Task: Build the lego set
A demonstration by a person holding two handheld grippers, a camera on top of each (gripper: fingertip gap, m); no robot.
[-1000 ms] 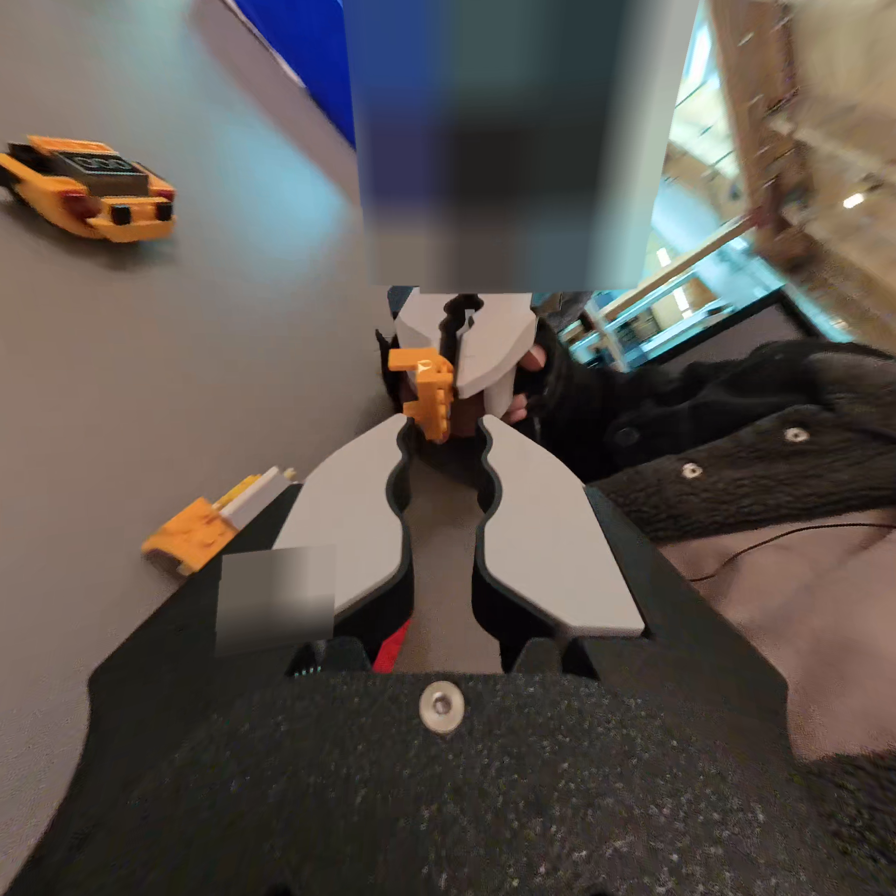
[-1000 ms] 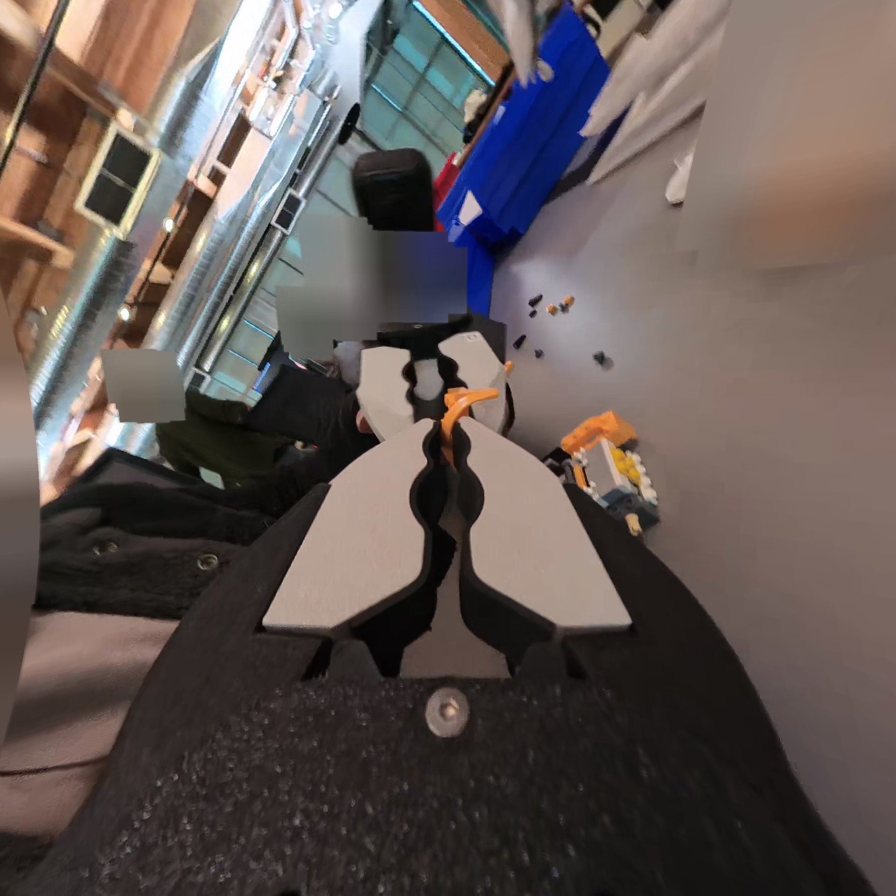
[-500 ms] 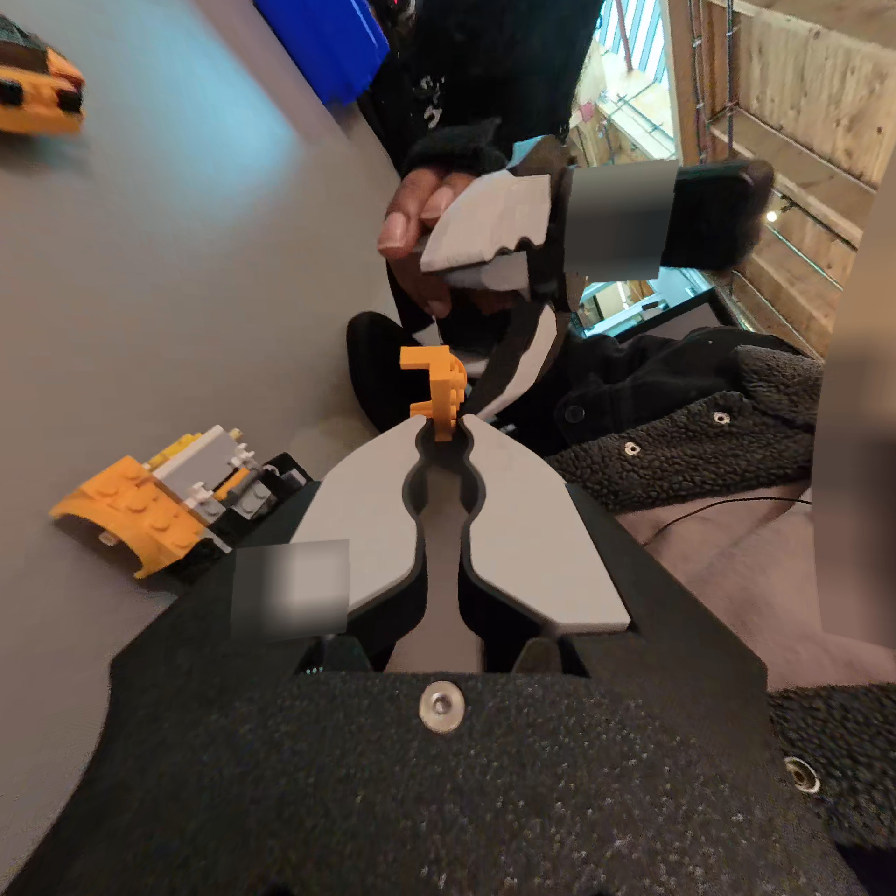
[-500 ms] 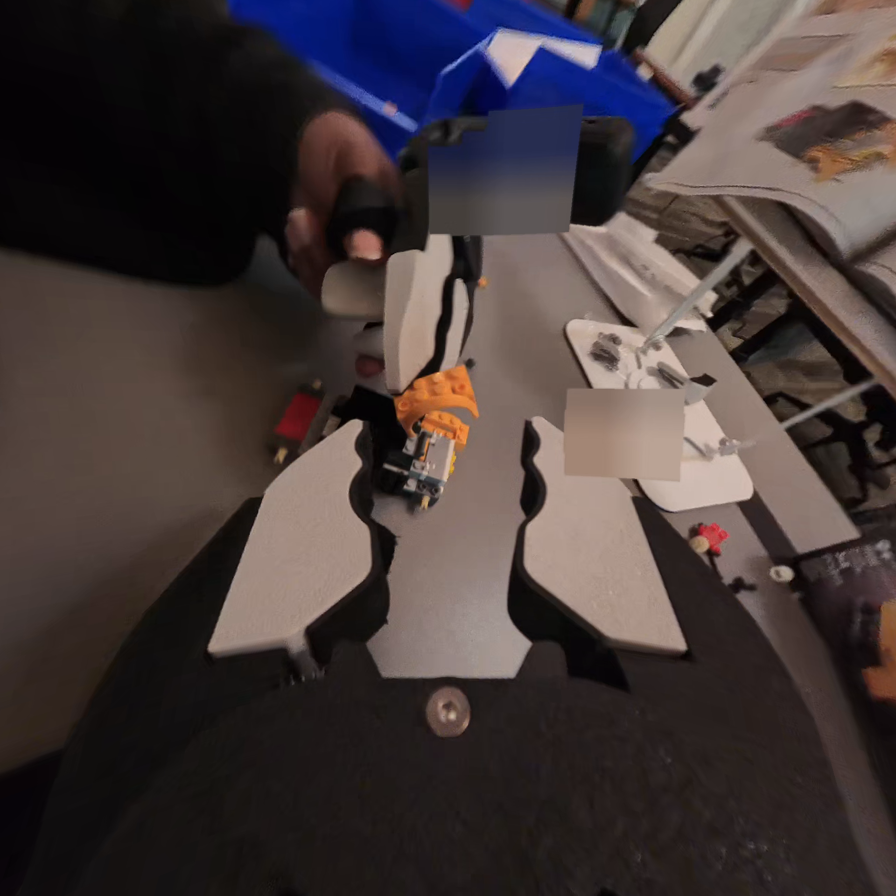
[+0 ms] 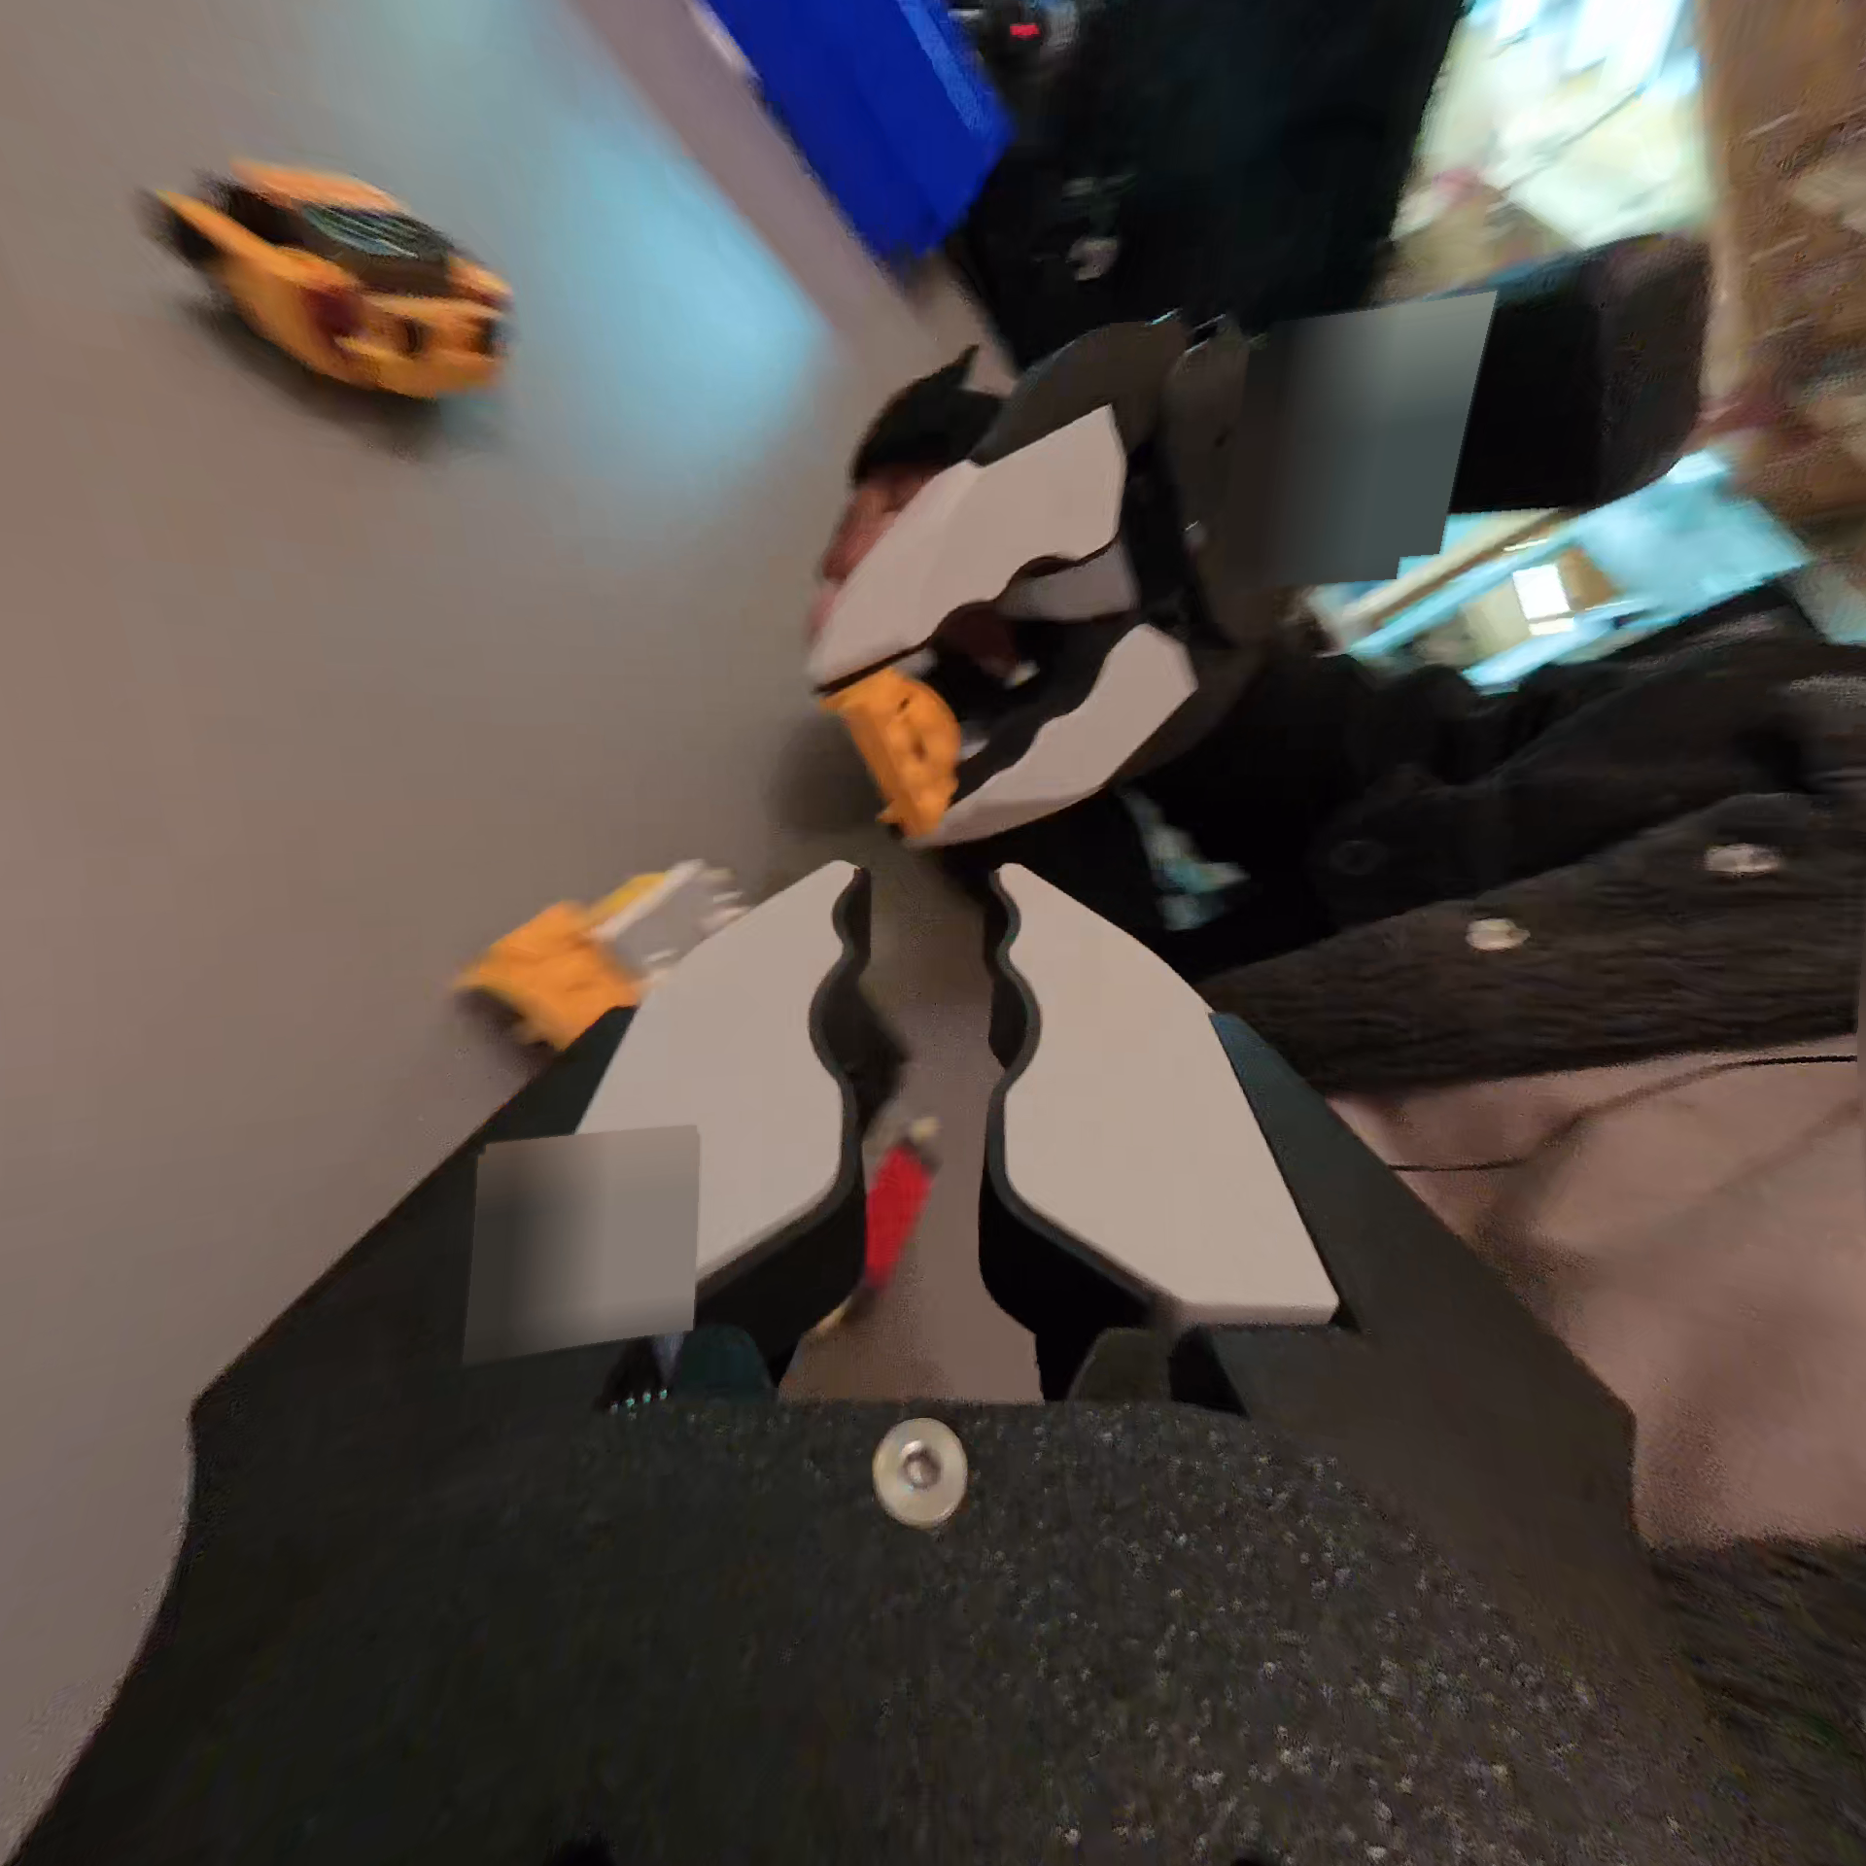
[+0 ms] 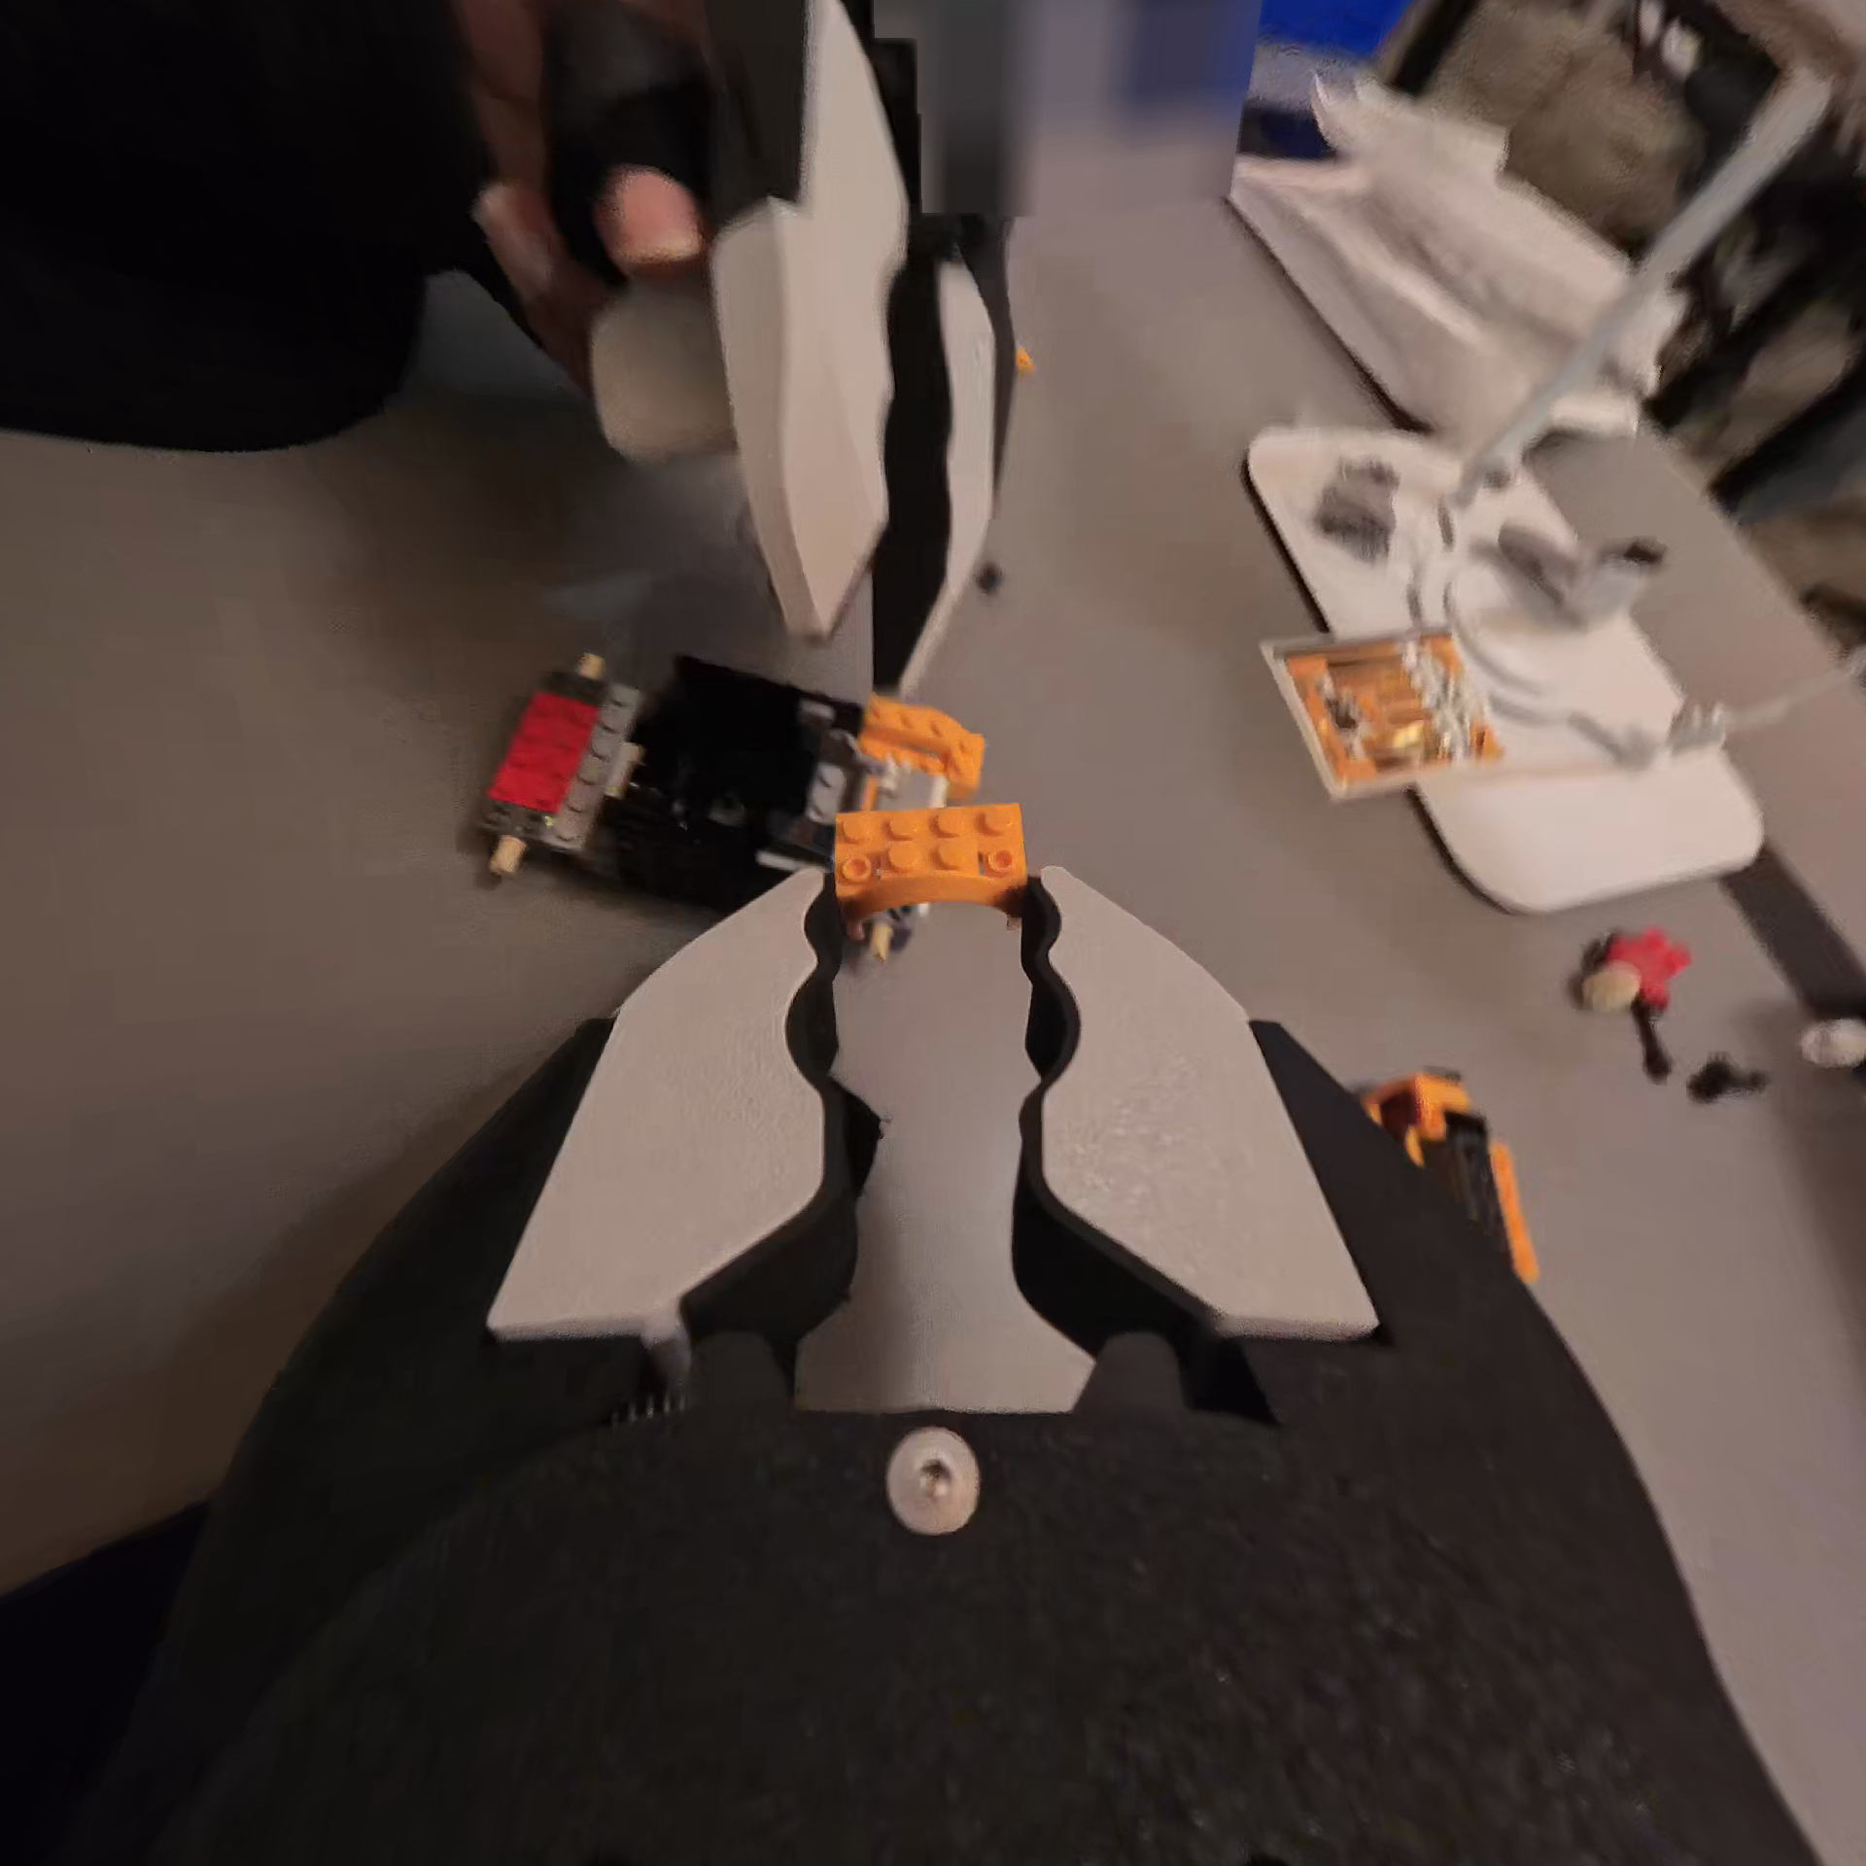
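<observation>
My right gripper [image 6: 929, 889] is shut on an orange arched lego brick [image 6: 929, 853], gripping it by its two ends just above the grey table [image 6: 252, 959]. The left wrist view shows the same brick [image 5: 904, 747] between the right gripper's fingers [image 5: 1070, 747]. My left gripper [image 5: 929, 878] is open with nothing between its fingers, just short of the brick. It also shows in the right wrist view [image 6: 858, 646], above the partly built black, red and orange chassis [image 6: 707, 778] lying on the table. Part of that chassis [image 5: 565, 969] shows beside my left fingers.
A built orange car [image 5: 333, 293] sits farther off on the table. A white tray [image 6: 1575, 828] with small parts and an open box of orange pieces [image 6: 1383, 707] stand to the right. A red and black piece [image 6: 1636, 979] and another orange model [image 6: 1454, 1161] lie nearby. A person's dark coat [image 5: 1515, 909] is close.
Half a second ago my left gripper was shut on the orange brick and the right was wide open. Now the right has shut on it and the left has let go.
</observation>
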